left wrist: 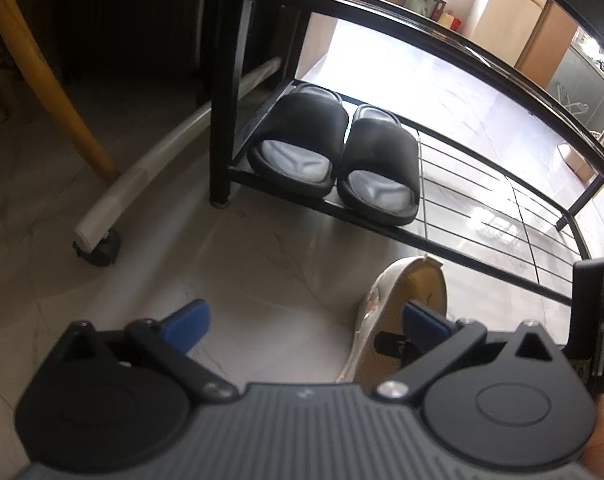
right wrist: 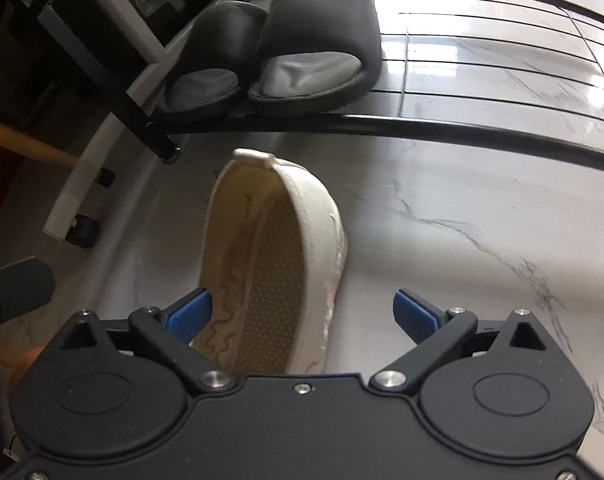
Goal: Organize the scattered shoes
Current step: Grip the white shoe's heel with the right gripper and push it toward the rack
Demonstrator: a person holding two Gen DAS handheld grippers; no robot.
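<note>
A white slip-on shoe (right wrist: 274, 264) with a tan insole lies on the marble floor in front of the black shoe rack (right wrist: 422, 124). My right gripper (right wrist: 302, 316) is open, its blue fingers on either side of the shoe's near end, not closed on it. The same shoe shows in the left wrist view (left wrist: 398, 300), by the left gripper's right finger. My left gripper (left wrist: 304, 324) is open and empty over bare floor. A pair of black slides (left wrist: 330, 160) stands on the rack's bottom shelf at its left end, also seen in the right wrist view (right wrist: 282, 52).
The rack's wire shelf (left wrist: 502, 216) runs right of the slides. A yellow wooden leg (left wrist: 50, 80) and a white bar on a caster (left wrist: 98, 244) stand left of the rack. The right gripper's body (left wrist: 594, 312) sits at the right edge of the left wrist view.
</note>
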